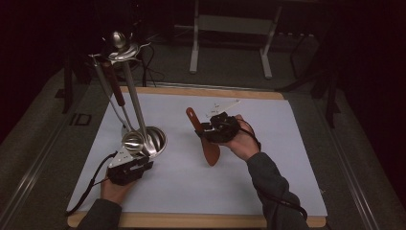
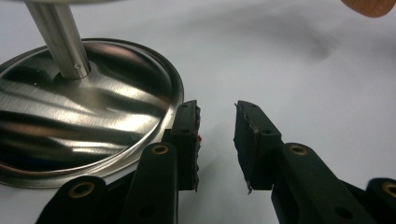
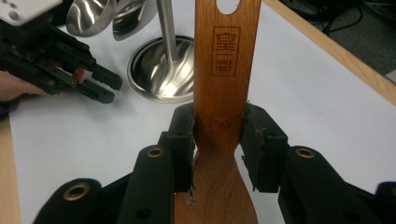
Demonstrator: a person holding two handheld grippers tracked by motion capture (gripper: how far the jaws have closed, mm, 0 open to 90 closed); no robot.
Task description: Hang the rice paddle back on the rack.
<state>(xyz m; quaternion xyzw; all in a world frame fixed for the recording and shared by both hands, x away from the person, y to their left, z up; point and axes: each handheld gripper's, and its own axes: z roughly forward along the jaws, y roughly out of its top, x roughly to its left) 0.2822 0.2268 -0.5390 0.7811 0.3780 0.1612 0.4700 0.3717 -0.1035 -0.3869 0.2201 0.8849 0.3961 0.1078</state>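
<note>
A brown wooden spatula [image 1: 209, 151] hangs above the white sheet, handle up and blade down, with my right gripper [image 1: 205, 135] shut on its neck. In the right gripper view the pads [image 3: 186, 133] press both edges of the spatula [image 3: 227, 56] just below its stamped logo. My left gripper [image 1: 146, 160] rests low at the front of a metal utensil stand [image 1: 152, 139]. Its jaws stand open with nothing between them. In the left gripper view its left jaw lies against the rim of the stand's round base [image 2: 84, 126], and the left gripper [image 2: 217, 135] points over bare sheet.
A steel ladle [image 1: 133, 141] and other long utensils hang from the stand's top [image 1: 117, 45]. The white sheet [image 1: 268, 158] covers a wooden board [image 1: 201, 221]. A white frame's legs [image 1: 194, 52] stand on the floor behind the table.
</note>
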